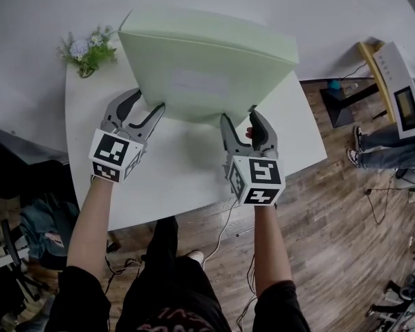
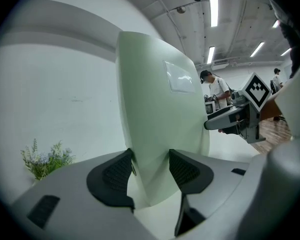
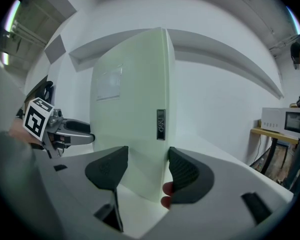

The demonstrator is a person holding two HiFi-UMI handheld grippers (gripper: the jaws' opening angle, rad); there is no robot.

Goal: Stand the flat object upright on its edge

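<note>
Head view is showing the pale green flat box [image 1: 207, 68] standing upright on its edge on the white worktop [image 1: 180, 178]. Left tool [image 1: 149, 100] is clamping its lower left corner, while right tool [image 1: 240, 116] is clamping its lower right corner.

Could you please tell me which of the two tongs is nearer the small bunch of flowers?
The left tongs, gripping the green pad's lower left corner: the flowers lie just beyond them, while the right tongs hold the opposite corner.
</note>
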